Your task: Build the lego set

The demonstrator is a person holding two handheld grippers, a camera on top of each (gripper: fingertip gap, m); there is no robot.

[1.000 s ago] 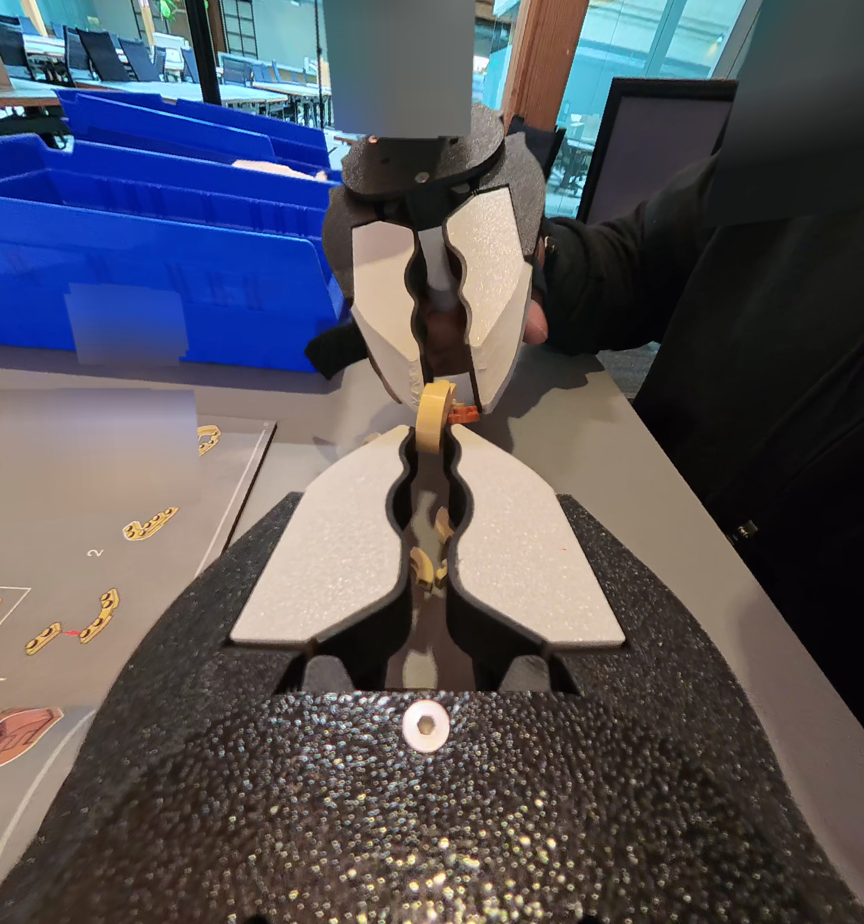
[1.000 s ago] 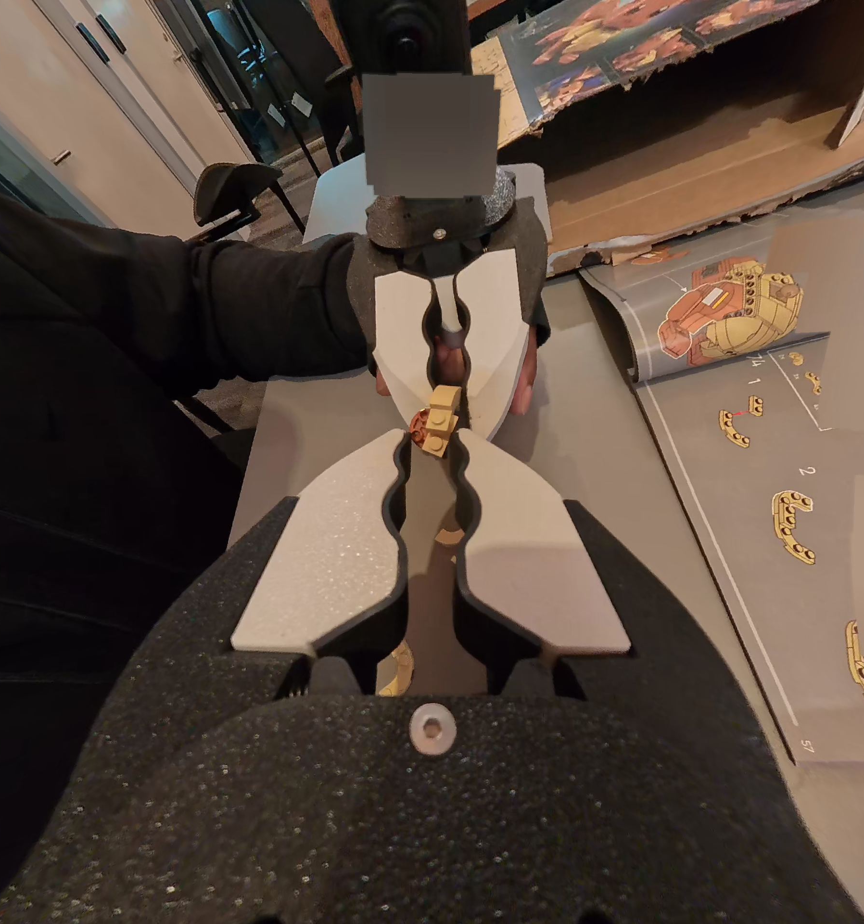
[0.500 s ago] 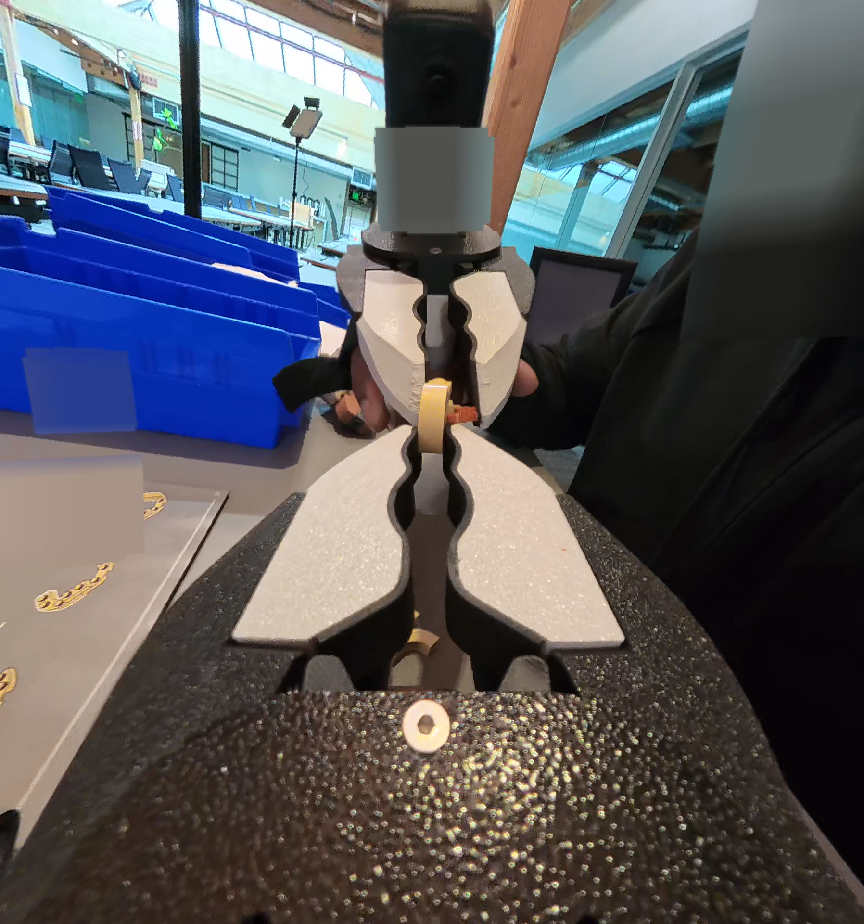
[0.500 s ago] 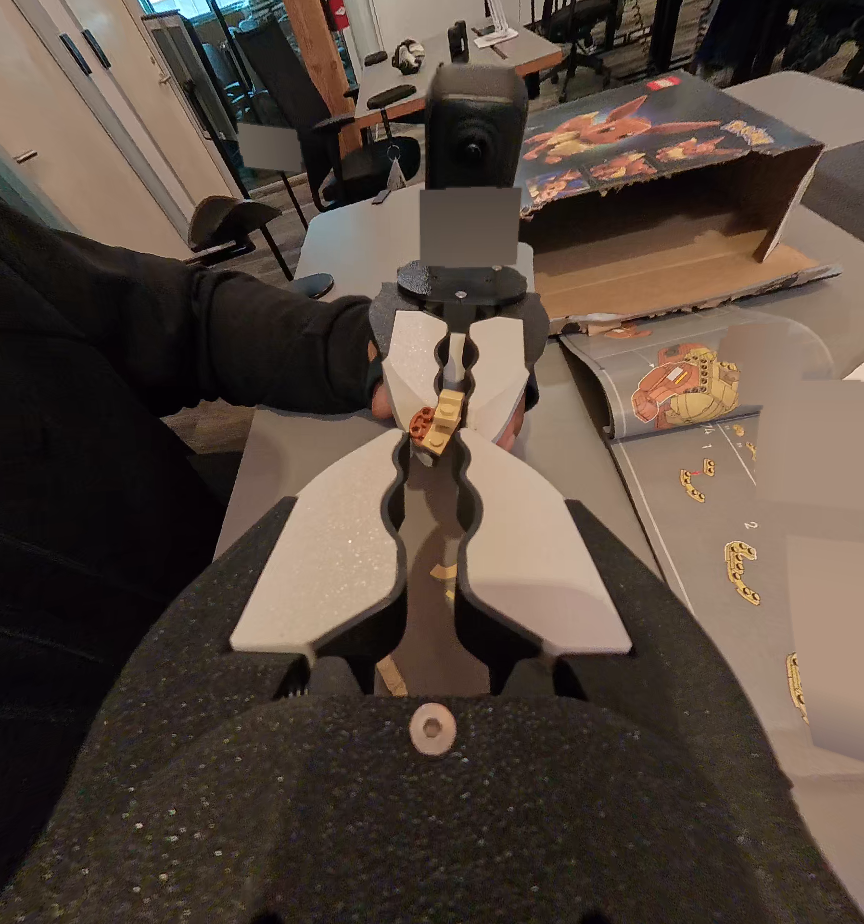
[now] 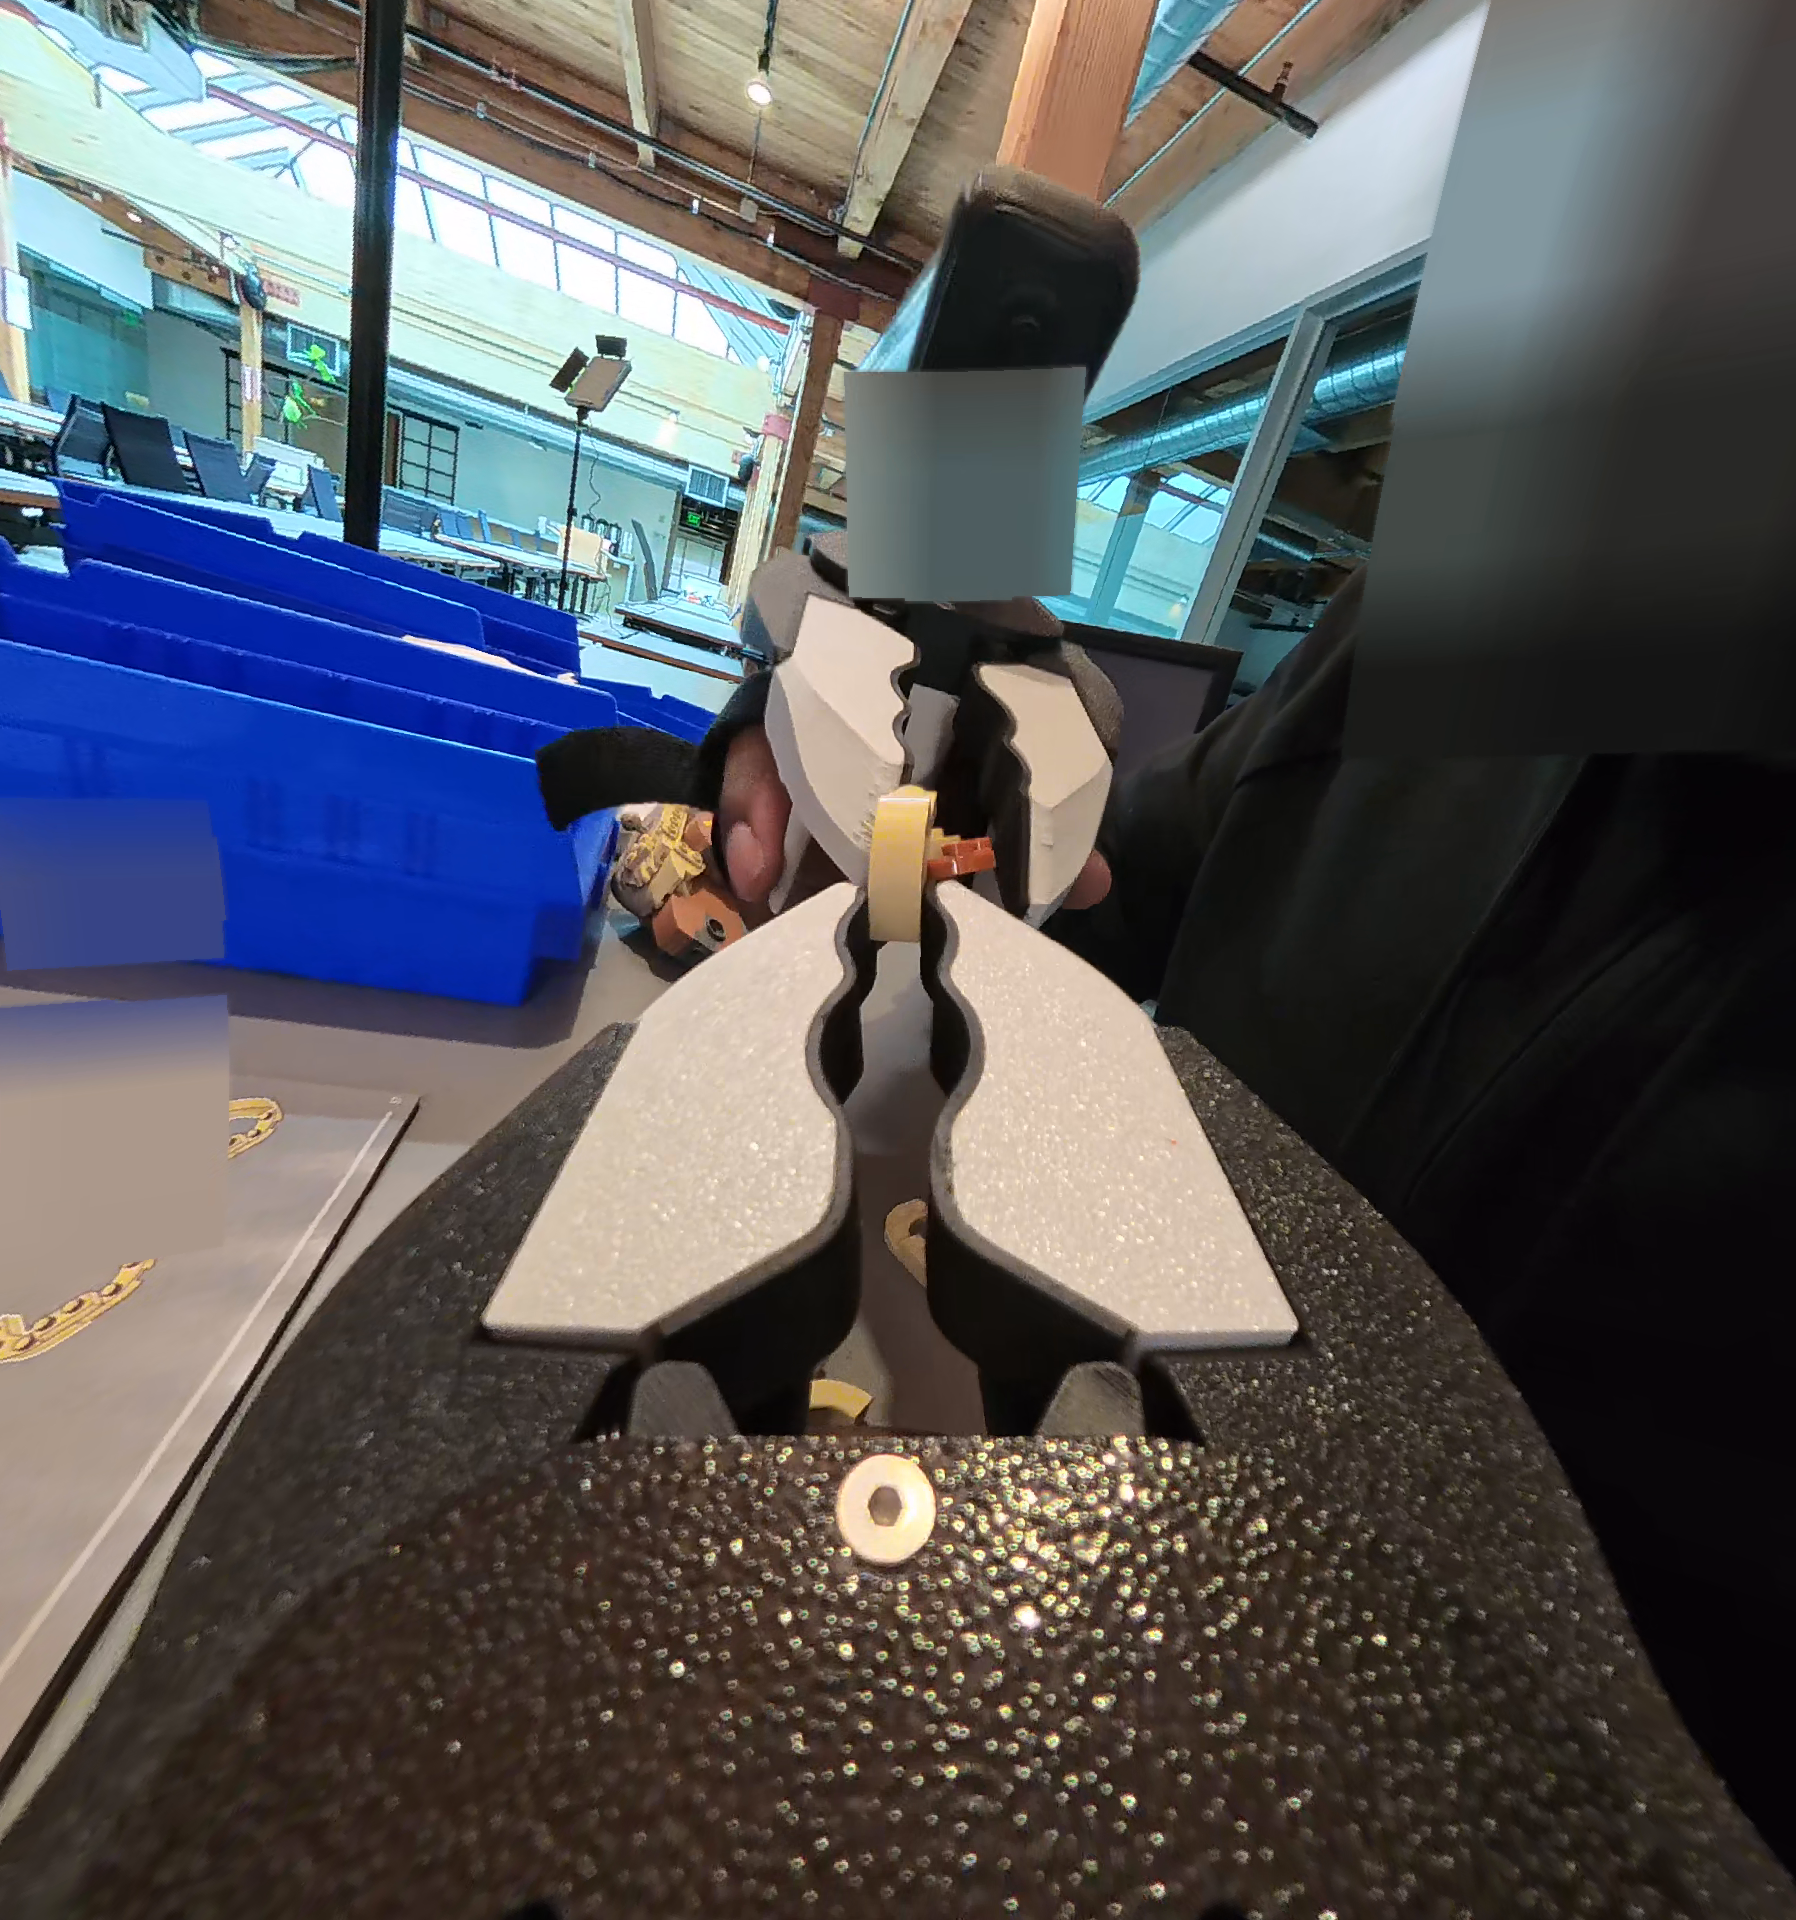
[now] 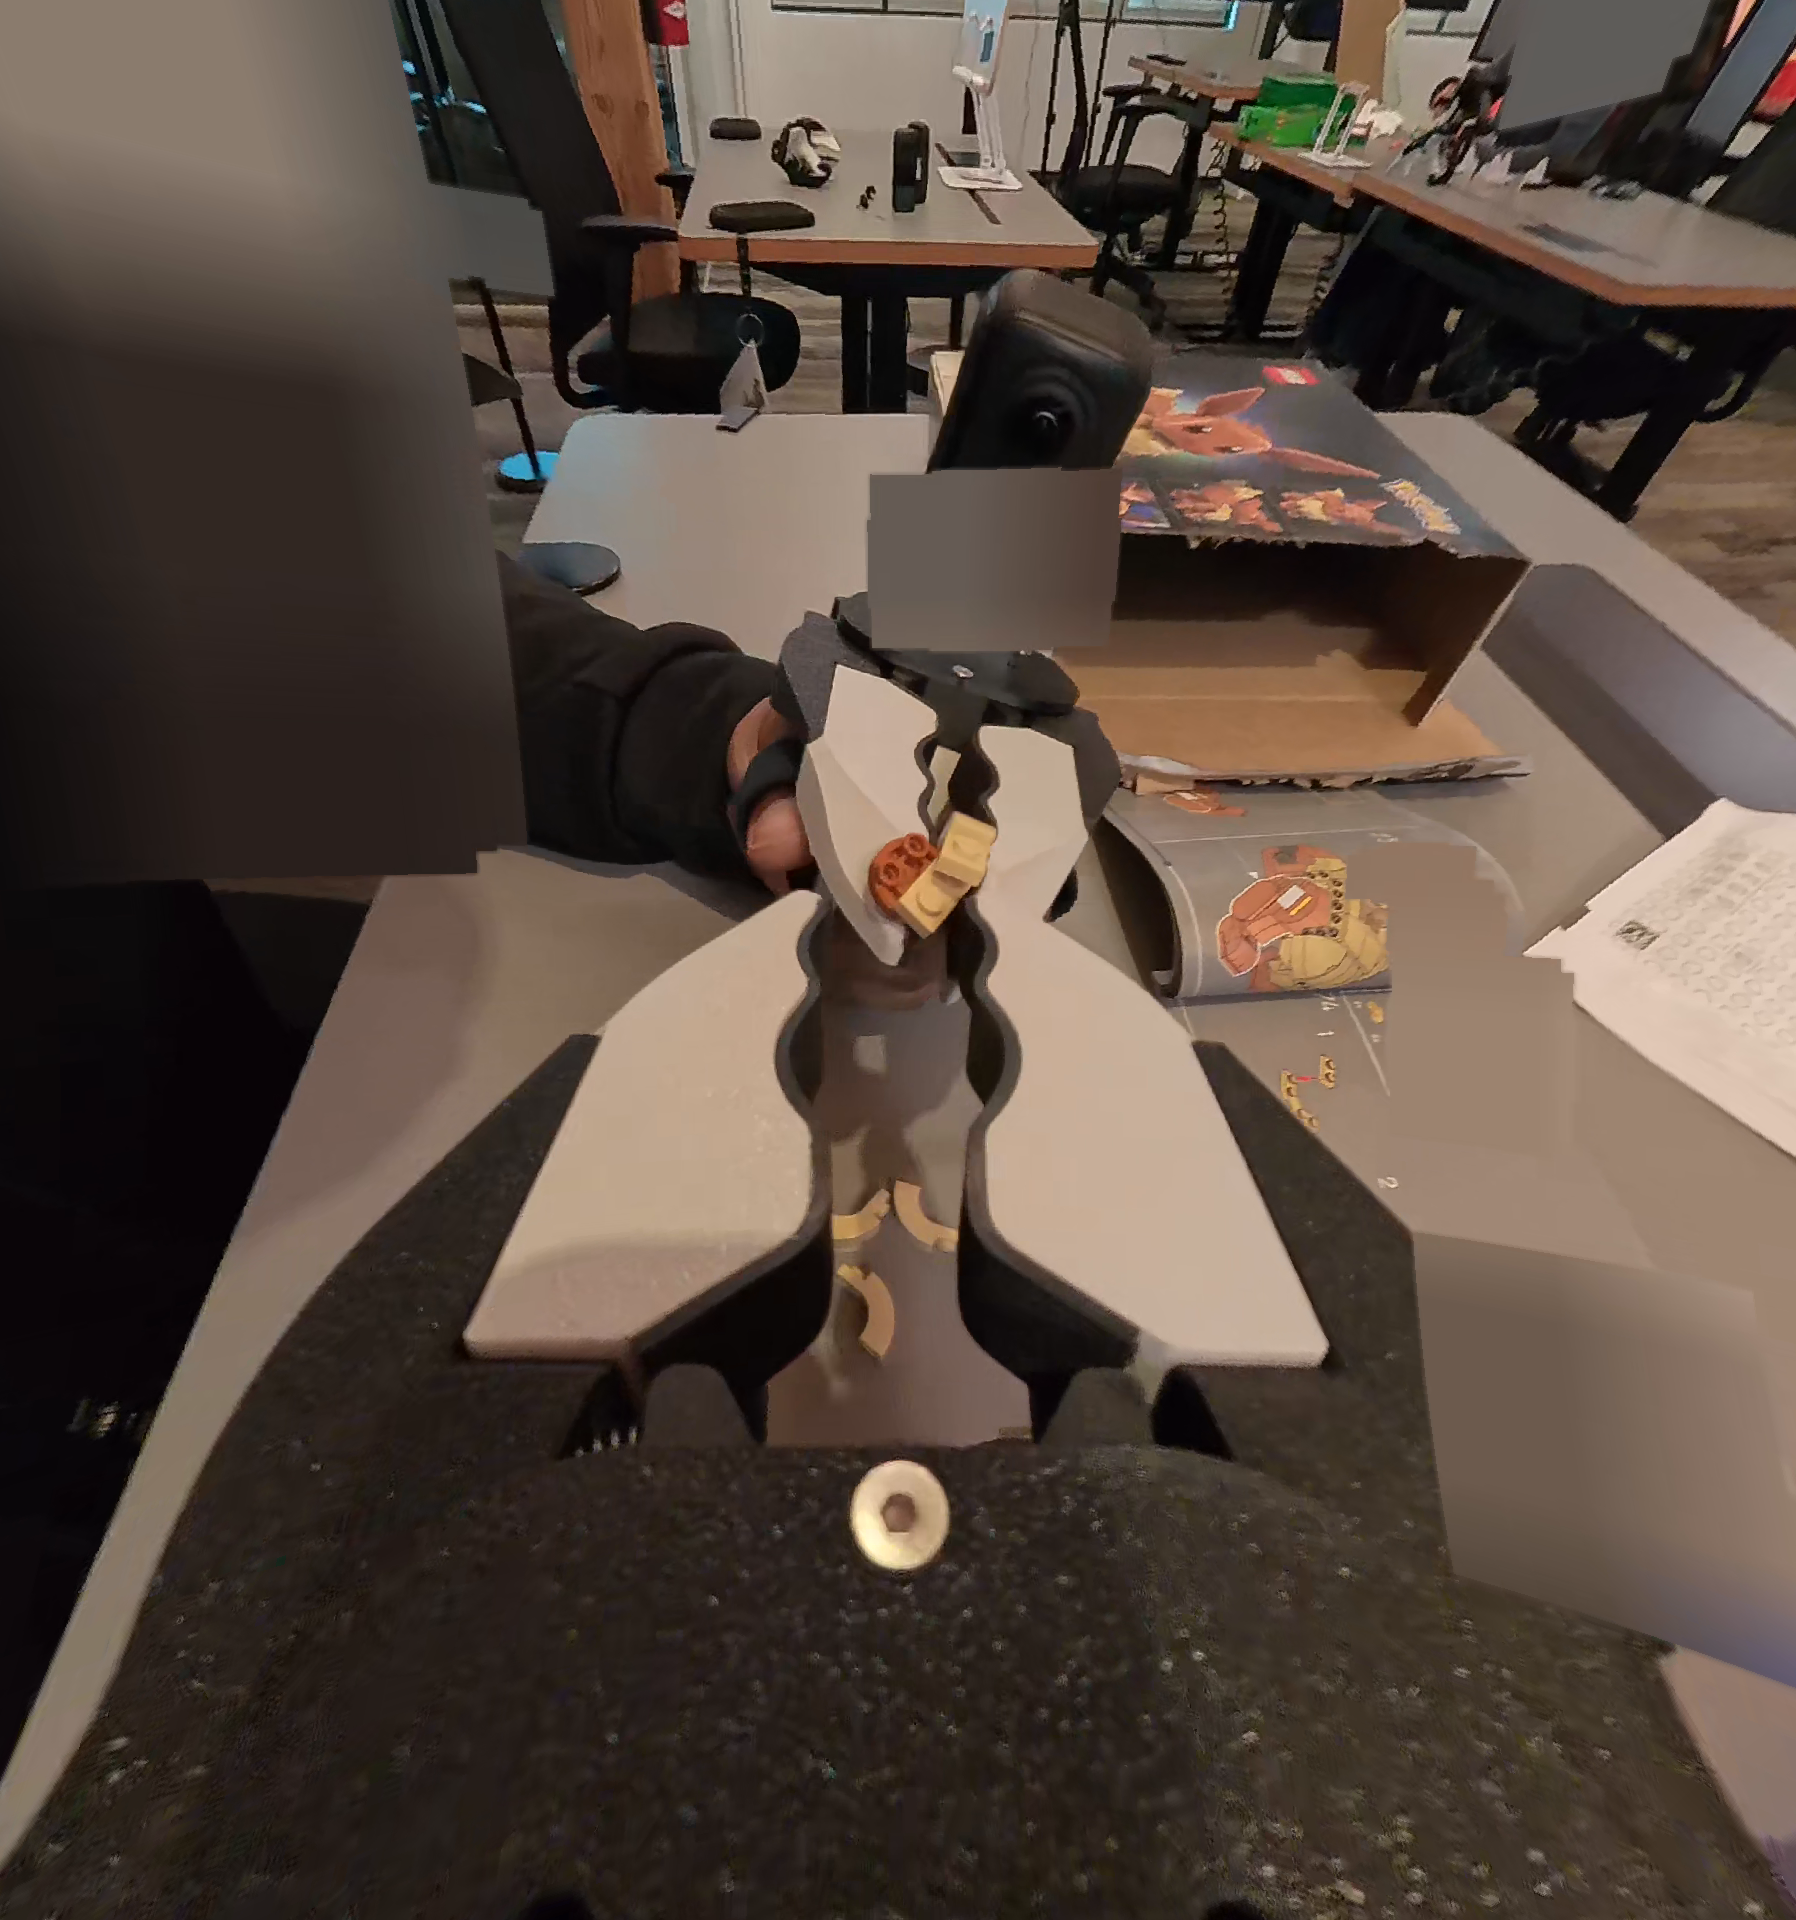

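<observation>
The left gripper (image 5: 899, 899) is clamping a tan curved brick piece (image 5: 896, 878) with a brown stud part (image 5: 961, 857) attached, while the right gripper (image 6: 894, 914) is standing released around it, pads apart. Only the left wrist view is showing blue bins (image 5: 250, 748) crowding the table's (image 5: 374, 1060) far edge. Only the right wrist view is showing loose tan arcs (image 6: 873, 1247), a booklet (image 6: 1393, 935) and an open box (image 6: 1289, 644) bordering open surface.

Bright daylight from skylights (image 5: 520, 239), dimmer indoor view, wide-angle edge distortion, slight motion blur

Two handheld grippers face each other tip to tip. Left gripper (image 5: 899, 902) is nearly closed, pinching a tan curved brick piece (image 5: 895, 878); right gripper (image 6: 894, 914) stands parted.
</observation>
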